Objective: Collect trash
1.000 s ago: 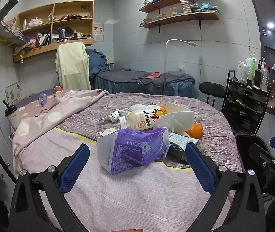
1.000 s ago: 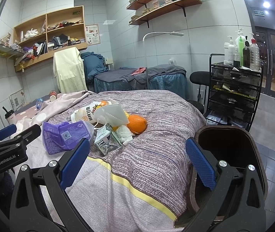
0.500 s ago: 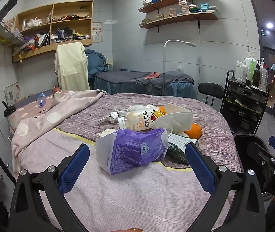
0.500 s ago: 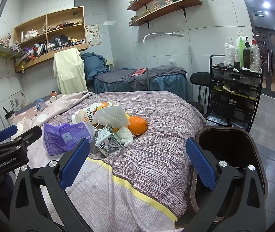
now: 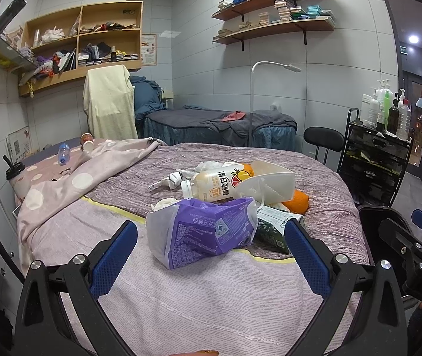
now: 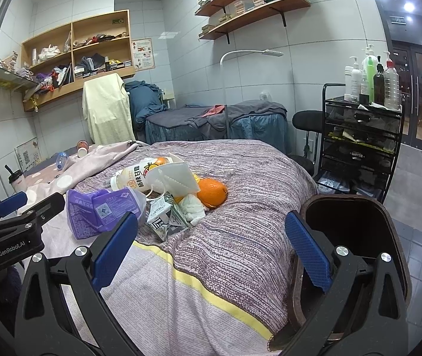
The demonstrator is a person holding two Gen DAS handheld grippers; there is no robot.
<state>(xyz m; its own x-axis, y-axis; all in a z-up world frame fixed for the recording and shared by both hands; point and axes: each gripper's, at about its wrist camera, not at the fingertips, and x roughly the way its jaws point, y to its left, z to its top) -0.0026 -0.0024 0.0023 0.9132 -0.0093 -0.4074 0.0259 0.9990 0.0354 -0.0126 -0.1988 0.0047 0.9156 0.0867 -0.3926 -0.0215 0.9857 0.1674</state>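
Note:
A heap of trash lies on the striped bed: a purple plastic bag [image 5: 208, 231] [image 6: 101, 210], a drink bottle [image 5: 217, 181] [image 6: 135, 175], a white face mask [image 5: 270, 182] [image 6: 175, 178], an orange [image 5: 298, 203] [image 6: 212, 192], a crushed green carton [image 5: 276, 228] [image 6: 163, 218] and crumpled tissues [image 6: 193, 207]. My left gripper [image 5: 211, 258] is open, its blue pads either side of the purple bag and just short of it. My right gripper [image 6: 211, 252] is open above the bedspread, nothing between its pads. A dark bin [image 6: 356, 234] stands beside the bed at the right.
A spotted pink blanket [image 5: 71, 178] with a small bottle [image 5: 62, 151] and cups lies at the left. A black trolley [image 6: 362, 145] with bottles, a black stool [image 6: 308, 121], a floor lamp [image 5: 252, 101] and a second bed [image 5: 220, 127] stand behind.
Both grippers have edged slightly forward toward the trash heap. Both stay open and nothing was taken hold of.

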